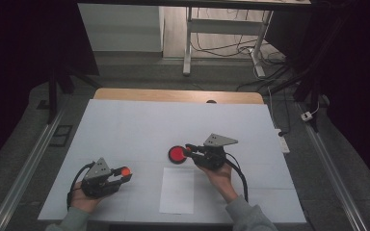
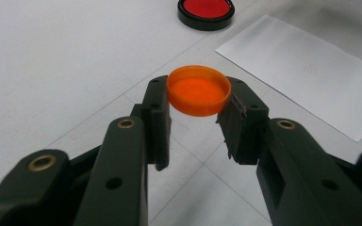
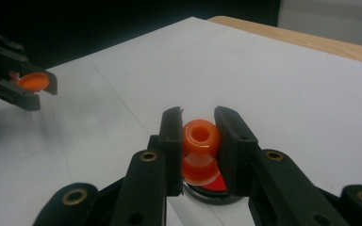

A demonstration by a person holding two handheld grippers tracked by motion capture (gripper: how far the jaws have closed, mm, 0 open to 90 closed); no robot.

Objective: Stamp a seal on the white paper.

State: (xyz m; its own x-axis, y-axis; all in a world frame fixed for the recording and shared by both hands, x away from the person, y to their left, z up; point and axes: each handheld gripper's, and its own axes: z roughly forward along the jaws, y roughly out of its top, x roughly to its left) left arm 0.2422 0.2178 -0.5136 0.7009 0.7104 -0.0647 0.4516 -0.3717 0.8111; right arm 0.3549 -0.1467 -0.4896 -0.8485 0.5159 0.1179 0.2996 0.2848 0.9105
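The left gripper (image 2: 199,110) clamps a shallow orange plastic cap (image 2: 198,89) aside above the table, while the right gripper (image 3: 199,143) pinches an orange stamp (image 3: 200,150) onto the round red ink pad (image 1: 177,154), apparently for inking.

Left gripper (image 2: 199,113) pinches an orange cap (image 2: 198,90) between its two black jaws, cap open side up, level, lifted off the white tabletop (image 2: 61,61). A white paper sheet (image 2: 306,70) lies flat to the right beyond. A round black-rimmed red ink pad (image 2: 206,11) sits at the top edge, well apart from the cap.
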